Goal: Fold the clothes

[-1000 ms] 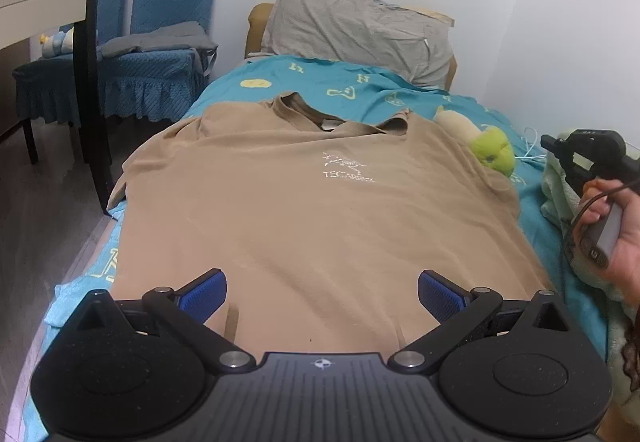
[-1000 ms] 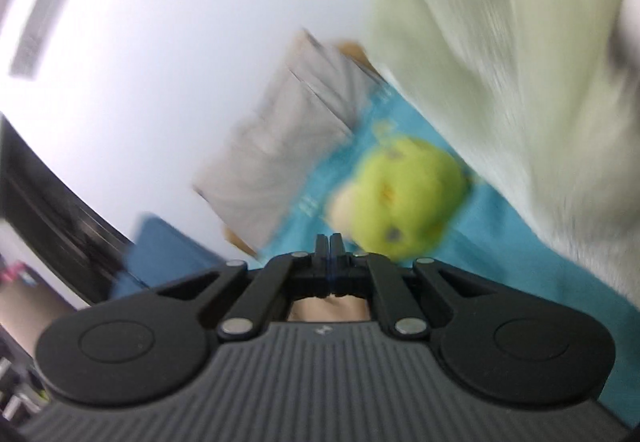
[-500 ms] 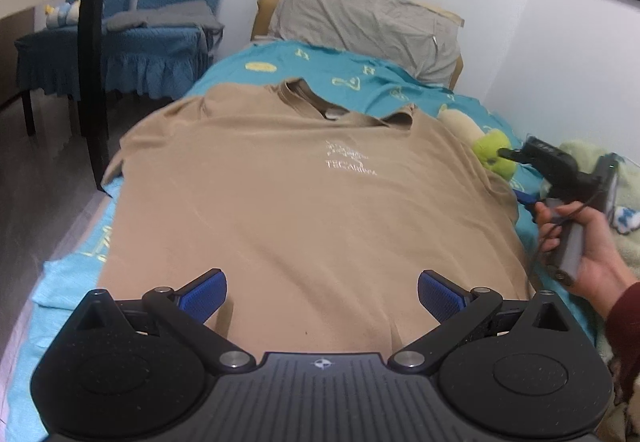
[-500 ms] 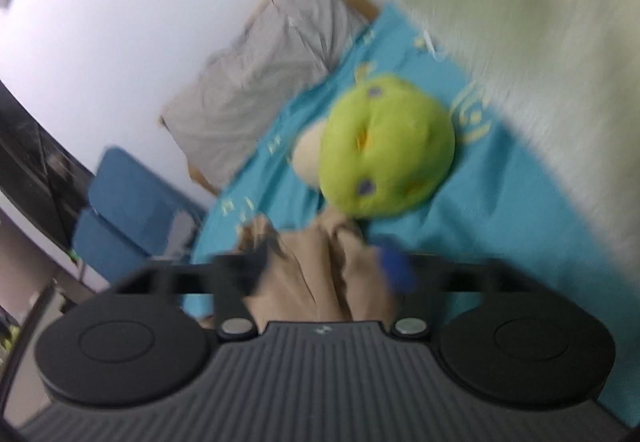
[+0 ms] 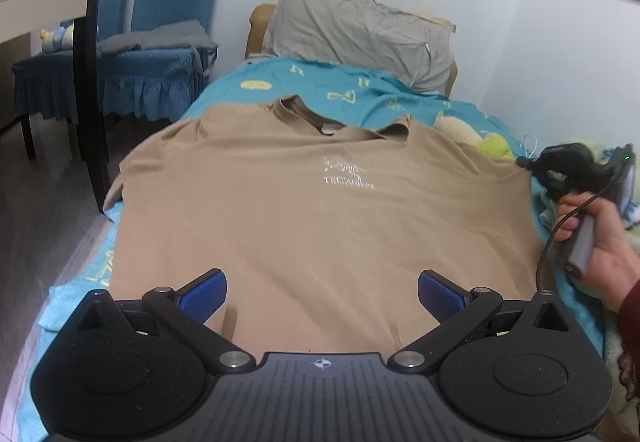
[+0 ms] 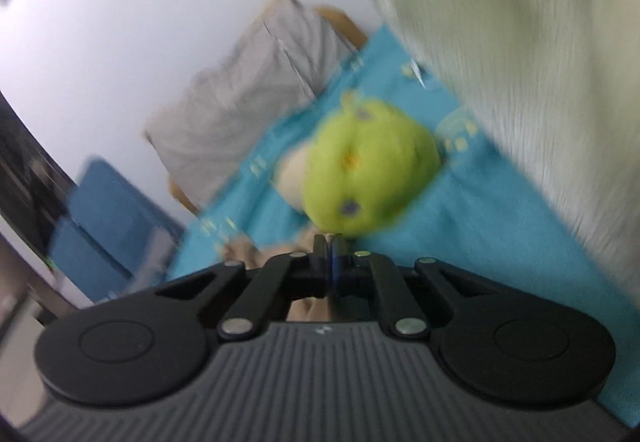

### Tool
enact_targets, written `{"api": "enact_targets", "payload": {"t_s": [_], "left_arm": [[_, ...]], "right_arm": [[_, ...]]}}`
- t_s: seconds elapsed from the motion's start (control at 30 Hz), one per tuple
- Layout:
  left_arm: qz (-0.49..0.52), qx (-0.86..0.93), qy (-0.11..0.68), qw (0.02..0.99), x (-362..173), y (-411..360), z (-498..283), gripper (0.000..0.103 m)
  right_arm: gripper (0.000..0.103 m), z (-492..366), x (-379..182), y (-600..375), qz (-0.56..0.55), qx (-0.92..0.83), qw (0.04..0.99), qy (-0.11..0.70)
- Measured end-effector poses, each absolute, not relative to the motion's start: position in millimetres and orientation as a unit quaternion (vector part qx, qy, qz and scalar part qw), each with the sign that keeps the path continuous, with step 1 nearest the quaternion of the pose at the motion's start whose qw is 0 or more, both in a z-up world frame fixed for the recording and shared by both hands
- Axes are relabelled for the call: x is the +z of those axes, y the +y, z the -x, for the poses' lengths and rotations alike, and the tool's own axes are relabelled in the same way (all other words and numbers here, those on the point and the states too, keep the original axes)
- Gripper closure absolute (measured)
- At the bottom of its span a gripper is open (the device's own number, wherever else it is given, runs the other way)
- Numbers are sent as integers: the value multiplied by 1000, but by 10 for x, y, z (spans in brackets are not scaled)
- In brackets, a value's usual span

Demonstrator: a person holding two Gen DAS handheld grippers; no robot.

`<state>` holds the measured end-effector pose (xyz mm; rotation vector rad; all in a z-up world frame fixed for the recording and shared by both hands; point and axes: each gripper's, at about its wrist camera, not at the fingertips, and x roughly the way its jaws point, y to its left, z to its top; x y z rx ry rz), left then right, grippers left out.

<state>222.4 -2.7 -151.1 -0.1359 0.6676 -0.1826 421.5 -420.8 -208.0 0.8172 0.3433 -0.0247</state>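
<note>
A tan T-shirt point(image 5: 320, 222) with a small white chest print lies flat, front up, on the teal bed sheet point(image 5: 360, 89), collar toward the pillow. My left gripper point(image 5: 322, 294) hovers over the shirt's hem, wide open, with nothing between its blue pads. A person's hand point(image 5: 600, 242) holds my right gripper point(image 5: 524, 161) at the shirt's right sleeve edge. In the blurred right wrist view its fingers point(image 6: 332, 250) are pressed together over tan cloth point(image 6: 240, 254), and the sleeve corner looks pinched between them.
A green plush toy point(image 6: 368, 177) lies just beyond the right sleeve. A grey pillow point(image 5: 360, 29) leans at the bed head. Blue chairs point(image 5: 160, 21) and a dark table leg point(image 5: 86, 81) stand left of the bed. A pale green blanket point(image 6: 520, 41) is heaped on the right.
My right gripper moved in toward the shirt's right sleeve, opened midway, and is shut again at the sleeve edge. The left gripper stayed open over the hem.
</note>
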Motion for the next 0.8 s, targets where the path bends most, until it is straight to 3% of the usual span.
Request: {"api": "enact_targets", "payload": {"t_s": [0.3,0.47,0.63,0.7,0.8], "left_arm": [[72,-92,306,945,-1379,56,-2161,0],[75,-94,305,945,-1365,105,-2138,0],[79,-92,308,944,-1365,153,-2131,0],[83,-90,306,944,-1353,164,-2131,0],[89,-88,306,944,-1344,189,-2132,0]], "right_arm": [[98,-3705,-1914,-4130,-377,-119,908,137],[96,-3749,-2076,-3952,-416,-11,888,196],[89,-3860,-2011,-3419,-302,127,911,248],[62,-3853,-1936,-3223,-256,176,918,245],[36,-3708,-1844,-3212,-265,183,926,196]]}}
